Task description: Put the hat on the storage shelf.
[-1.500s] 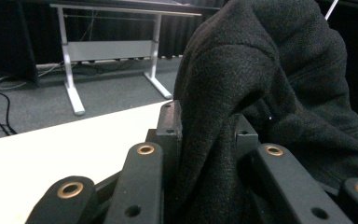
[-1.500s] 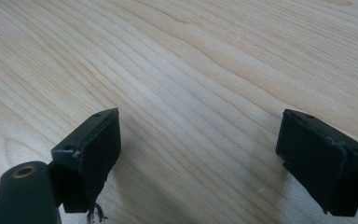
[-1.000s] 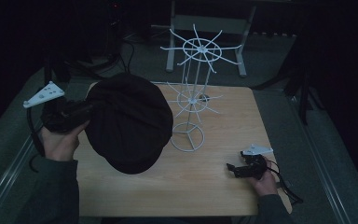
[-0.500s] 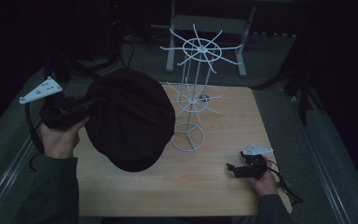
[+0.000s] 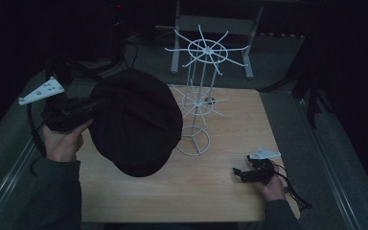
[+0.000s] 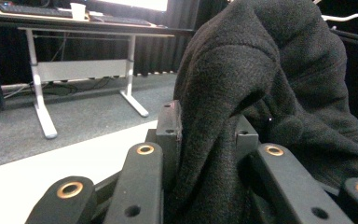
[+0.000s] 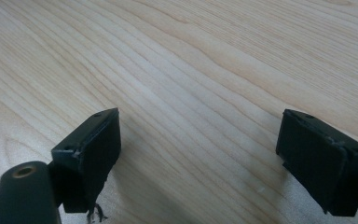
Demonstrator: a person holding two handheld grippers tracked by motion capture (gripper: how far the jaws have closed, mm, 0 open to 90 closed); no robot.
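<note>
Gripping black hat [image 5: 136, 124] by thin fold, your left gripper [image 6: 205, 140] risks slip near rack [image 5: 199, 103]; right gripper [image 7: 198, 158] open, idle on table [image 5: 230, 191].

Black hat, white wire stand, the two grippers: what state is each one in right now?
Black hat: held up above the table, pinched at its edge.
White wire stand: upright, prongs bare.
Left gripper: shut on the hat.
Right gripper: open, low over the wooden table.

Table [image 5: 220, 201] partly under black hat [image 5: 136, 122]
</note>
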